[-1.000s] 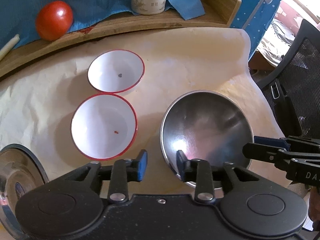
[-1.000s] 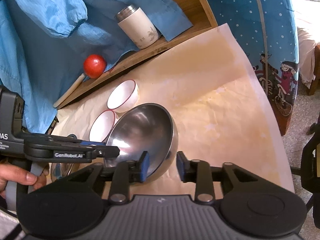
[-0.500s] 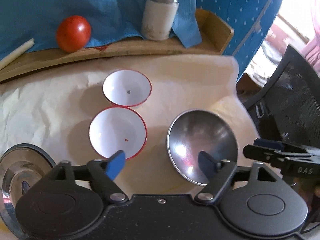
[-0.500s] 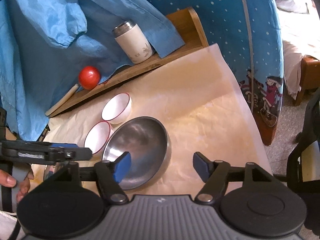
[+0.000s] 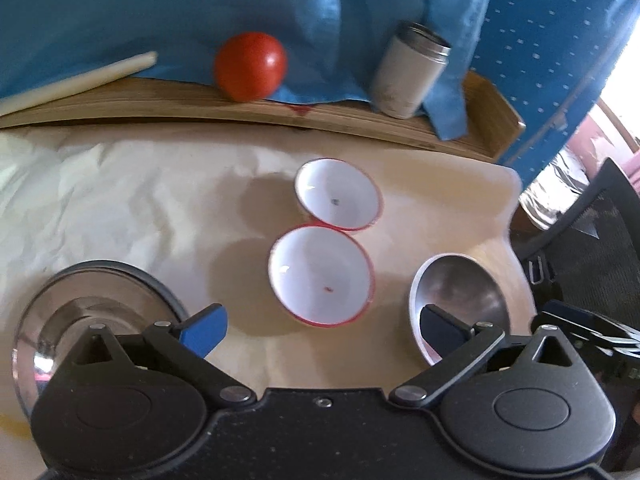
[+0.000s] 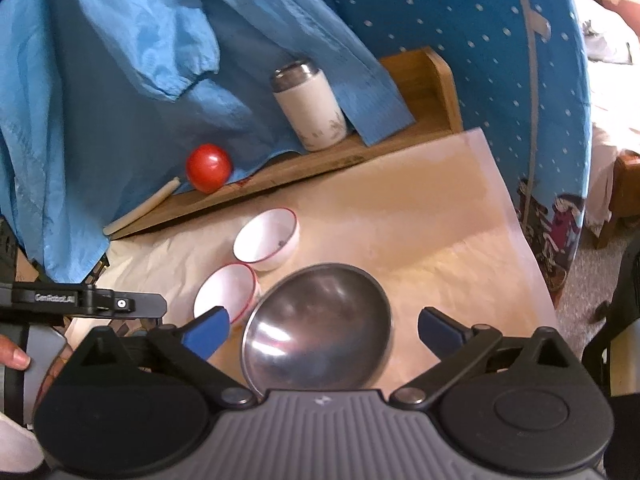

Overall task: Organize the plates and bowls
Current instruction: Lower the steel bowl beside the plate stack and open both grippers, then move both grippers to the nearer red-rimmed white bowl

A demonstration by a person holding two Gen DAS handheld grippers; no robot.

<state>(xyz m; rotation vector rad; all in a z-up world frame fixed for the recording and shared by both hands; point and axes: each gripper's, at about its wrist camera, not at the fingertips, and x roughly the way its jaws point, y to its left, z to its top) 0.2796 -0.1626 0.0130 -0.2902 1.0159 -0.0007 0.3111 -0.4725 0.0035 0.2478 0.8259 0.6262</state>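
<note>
A steel bowl (image 6: 320,328) rests on the paper-covered table, seen at the right in the left wrist view (image 5: 460,292). Two white bowls with red rims stand side by side: the nearer one (image 5: 322,276) (image 6: 226,294) and the farther one (image 5: 338,194) (image 6: 268,238). A steel plate (image 5: 92,304) lies at the left. My left gripper (image 5: 320,326) is open and empty, just short of the nearer white bowl. My right gripper (image 6: 320,332) is open and empty, its fingers either side of the steel bowl and above it.
A wooden tray (image 5: 280,110) at the back holds a red tomato (image 5: 250,66), a white tumbler (image 5: 408,76), a pale stick (image 5: 80,80) and blue cloth (image 6: 140,60). A black mesh chair (image 5: 588,232) stands to the right of the table.
Both grippers let go of the steel bowl, opened wide and drew back. The bowl now rests on the table. My left gripper swung left toward the white bowls.
</note>
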